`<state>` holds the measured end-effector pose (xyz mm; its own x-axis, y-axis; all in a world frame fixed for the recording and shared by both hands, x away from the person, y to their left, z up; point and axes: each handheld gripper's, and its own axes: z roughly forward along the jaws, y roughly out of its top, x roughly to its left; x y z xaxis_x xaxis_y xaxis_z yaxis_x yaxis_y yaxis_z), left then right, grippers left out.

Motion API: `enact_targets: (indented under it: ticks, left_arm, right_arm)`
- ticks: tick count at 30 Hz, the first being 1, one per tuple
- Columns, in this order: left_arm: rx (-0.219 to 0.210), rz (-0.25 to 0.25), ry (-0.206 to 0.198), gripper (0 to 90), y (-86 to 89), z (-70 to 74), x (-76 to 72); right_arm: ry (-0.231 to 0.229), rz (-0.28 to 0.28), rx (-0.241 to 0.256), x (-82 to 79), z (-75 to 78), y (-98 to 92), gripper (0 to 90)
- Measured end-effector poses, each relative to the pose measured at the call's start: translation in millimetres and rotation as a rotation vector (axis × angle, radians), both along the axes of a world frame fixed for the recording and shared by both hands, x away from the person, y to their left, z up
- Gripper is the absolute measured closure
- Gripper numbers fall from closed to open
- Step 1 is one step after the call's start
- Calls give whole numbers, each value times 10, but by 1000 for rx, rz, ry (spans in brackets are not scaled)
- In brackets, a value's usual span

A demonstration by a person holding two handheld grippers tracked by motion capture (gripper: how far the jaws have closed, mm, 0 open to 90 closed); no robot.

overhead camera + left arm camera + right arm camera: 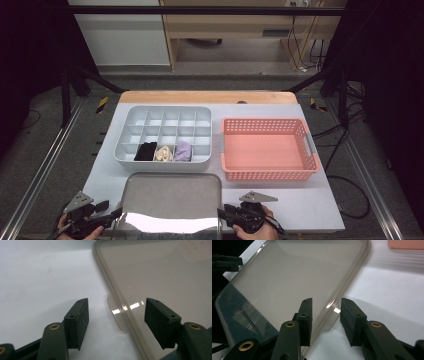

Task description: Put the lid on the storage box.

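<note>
My left tongs [116, 323] and right tongs [326, 321] both stand apart, each straddling a small tab on opposite edges of the clear smoky plastic lid [170, 200], which lies flat on the white surface [310, 205].

Lab / data-collection rig, not home. White table [310, 205] boxed in by black metal frame struts [75, 80], aluminium rails [45, 165] along floor, yellow-black hazard tape [102, 104] on grey floor, loose cables [305, 45] trailing at back and right, plain wooden bench [225, 25] behind.
</note>
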<state>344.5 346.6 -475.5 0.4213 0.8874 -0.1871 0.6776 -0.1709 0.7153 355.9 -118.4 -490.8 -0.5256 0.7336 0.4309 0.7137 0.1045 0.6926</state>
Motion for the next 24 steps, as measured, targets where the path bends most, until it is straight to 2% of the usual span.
enact_targets:
  ticks: [2, 5, 11, 19, 21, 24]
  left_arm:
    - [-3, 0, 17, 357, -28, -2, -12]
    - [-3, -2, 22, 357, -47, -2, -21]
    - [-17, -19, 35, 366, -128, 1, -45]
    - [-19, -21, 37, 368, -165, -4, -40]
    - [-42, -14, 42, 363, -173, -7, -14]
    - [-50, -10, 45, 358, -167, -8, 5]
  right_arm:
    - [0, -8, 0, -2, -8, 5, 630]
    - [16, -30, 12, -12, -8, 11, 624]
    - [16, -42, 20, -45, -11, 17, 616]
    - [33, -58, 56, -51, -24, -1, 623]
    - [24, -69, 56, -22, -28, 9, 623]
    - [28, -74, 60, 0, -29, 7, 625]
